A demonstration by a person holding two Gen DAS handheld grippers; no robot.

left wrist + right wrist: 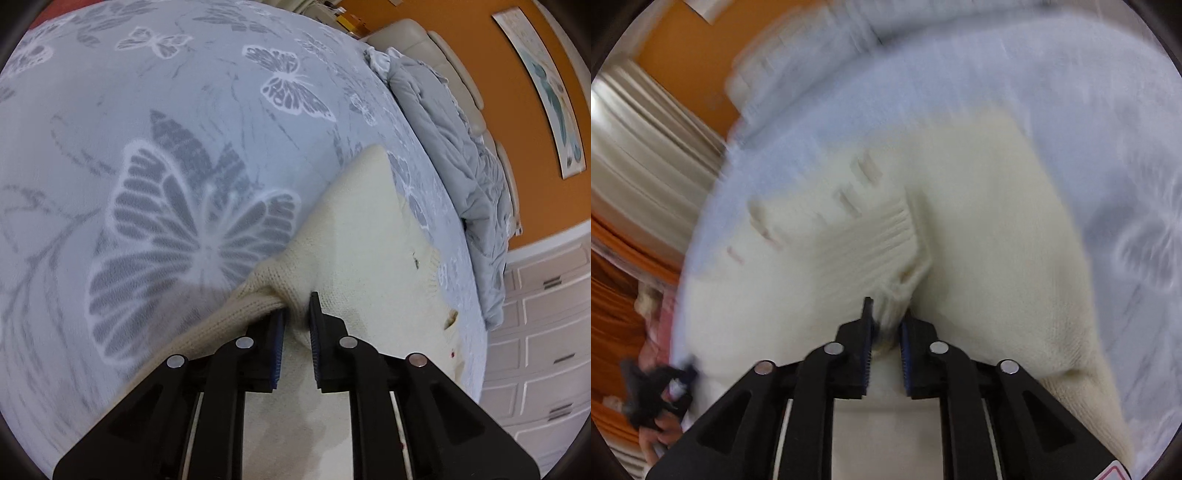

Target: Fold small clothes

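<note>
Okay, both my left claw (297, 314) and right claw (886, 314) pinch the cream sweater (362, 229) on the bed (110, 110): soft, floppy knit, best gripped at its ribbed edges.

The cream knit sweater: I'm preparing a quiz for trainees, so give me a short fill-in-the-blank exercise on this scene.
1. The left gripper is shut on a bunched fold of the cream ____.
2. The bedspread is printed with grey and white ____.
3. The wall behind the bed is painted ____.

Missing words: sweater; butterflies; orange
</note>
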